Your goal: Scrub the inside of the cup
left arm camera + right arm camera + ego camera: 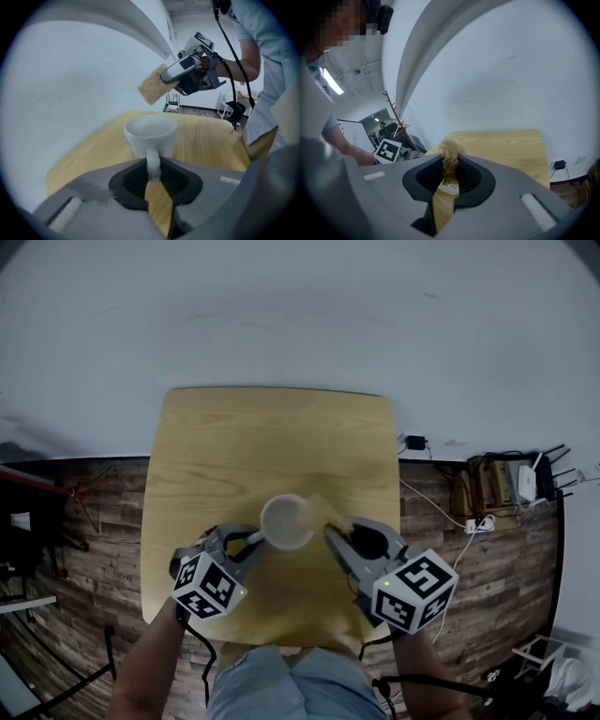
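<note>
A white cup [287,521] stands upright near the front middle of the wooden table [272,437]. My left gripper [251,540] comes at it from the left and is shut on the cup's handle [153,164], which sits in the narrow gap between the jaws. The cup's bowl [151,132] looks empty. My right gripper [330,529] is shut on a tan fibrous scrubber [320,510] held just right of the cup's rim. In the left gripper view the scrubber [152,87] hangs in the air above the cup. In the right gripper view its fibres [450,161] stick out between the jaws.
A white wall runs behind the table's far edge. Cables, a power strip and a router [502,486] lie on the wooden floor to the right. A coat stand [396,119] and chairs [172,101] stand further off in the room.
</note>
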`<state>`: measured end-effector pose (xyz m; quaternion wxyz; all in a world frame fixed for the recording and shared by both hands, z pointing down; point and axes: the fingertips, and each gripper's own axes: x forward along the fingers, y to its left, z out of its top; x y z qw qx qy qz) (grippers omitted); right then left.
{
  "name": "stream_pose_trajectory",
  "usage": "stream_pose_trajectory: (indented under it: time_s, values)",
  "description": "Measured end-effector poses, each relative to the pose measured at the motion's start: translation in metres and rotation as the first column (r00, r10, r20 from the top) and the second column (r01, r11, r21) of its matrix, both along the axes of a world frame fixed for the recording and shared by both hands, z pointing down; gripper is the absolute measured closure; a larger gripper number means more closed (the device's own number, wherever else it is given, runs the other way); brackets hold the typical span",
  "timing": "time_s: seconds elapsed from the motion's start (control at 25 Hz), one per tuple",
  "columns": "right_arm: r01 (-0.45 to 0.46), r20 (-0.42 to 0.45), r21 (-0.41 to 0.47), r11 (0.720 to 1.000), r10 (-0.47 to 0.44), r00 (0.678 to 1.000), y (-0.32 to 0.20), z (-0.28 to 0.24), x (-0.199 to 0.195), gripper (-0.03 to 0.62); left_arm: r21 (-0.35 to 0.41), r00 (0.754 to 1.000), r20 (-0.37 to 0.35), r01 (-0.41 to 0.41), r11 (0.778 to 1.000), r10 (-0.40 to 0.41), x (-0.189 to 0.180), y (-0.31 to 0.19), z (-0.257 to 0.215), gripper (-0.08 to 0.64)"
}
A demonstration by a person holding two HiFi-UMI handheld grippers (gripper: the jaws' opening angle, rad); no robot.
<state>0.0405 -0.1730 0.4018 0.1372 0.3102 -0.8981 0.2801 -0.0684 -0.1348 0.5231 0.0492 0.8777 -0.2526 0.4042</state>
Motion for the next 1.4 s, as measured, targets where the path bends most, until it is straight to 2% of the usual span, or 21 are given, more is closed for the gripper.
stream_pose_trajectory:
  time_s: [0.36, 0.6, 0.76, 0.88, 1.0, 1.16, 1.24, 1.28, 1.36, 1.4]
  values:
    - [-0.002, -0.056, 0.012, 1.000, 0.003, 0.998, -0.003, 0.003, -0.009, 0.532, -0.005, 0.998, -0.035, 0.052, 0.999, -0.053, -0.013, -0.006, 0.011, 0.476]
    - [0.008, -0.073, 0.034, 0.999, -0.006, 0.997, -0.005, 0.002, -0.016, 0.531, 0.026, 0.999, -0.012, 0.042, 0.999, -0.042, -0.019, -0.001, 0.006, 0.469]
    - [0.020, -0.064, 0.057, 0.998, -0.016, 0.998, -0.007, -0.005, -0.021, 0.531, 0.040, 0.992, -0.050, 0.117, 0.992, -0.115, -0.041, 0.009, -0.014, 0.459]
    - [0.027, -0.049, 0.090, 0.996, -0.023, 0.999, -0.009, -0.015, -0.024, 0.531, 0.064, 0.972, -0.087, 0.222, 0.973, -0.216, -0.058, 0.010, -0.038, 0.459]
    - [0.035, -0.046, 0.150, 0.988, -0.028, 0.999, -0.007, -0.032, -0.026, 0.531, 0.139, 0.932, -0.185, 0.340, 0.930, -0.313, -0.061, 0.002, -0.086, 0.459]
    - [0.028, -0.044, 0.253, 0.967, -0.018, 0.999, -0.003, -0.060, -0.027, 0.529, 0.236, 0.855, -0.325, 0.488, 0.840, -0.405, -0.048, -0.010, -0.156, 0.460]
    - [0.028, -0.046, 0.307, 0.951, -0.014, 0.999, -0.001, -0.075, -0.030, 0.529, 0.268, 0.803, -0.391, 0.566, 0.780, -0.449, -0.046, -0.015, -0.189, 0.484]
    - [0.028, -0.048, 0.332, 0.943, -0.013, 0.999, 0.001, -0.082, -0.031, 0.529, 0.271, 0.772, -0.425, 0.607, 0.747, -0.473, -0.046, -0.018, -0.204, 0.538]
    - [0.025, -0.047, 0.371, 0.928, -0.008, 0.999, 0.003, -0.094, -0.032, 0.530, 0.255, 0.708, -0.487, 0.676, 0.692, -0.512, -0.045, -0.021, -0.228, 0.538]
    - [0.021, -0.045, 0.383, 0.923, -0.004, 0.999, 0.003, -0.098, -0.032, 0.530, 0.249, 0.685, -0.508, 0.697, 0.672, -0.522, -0.043, -0.022, -0.237, 0.538]
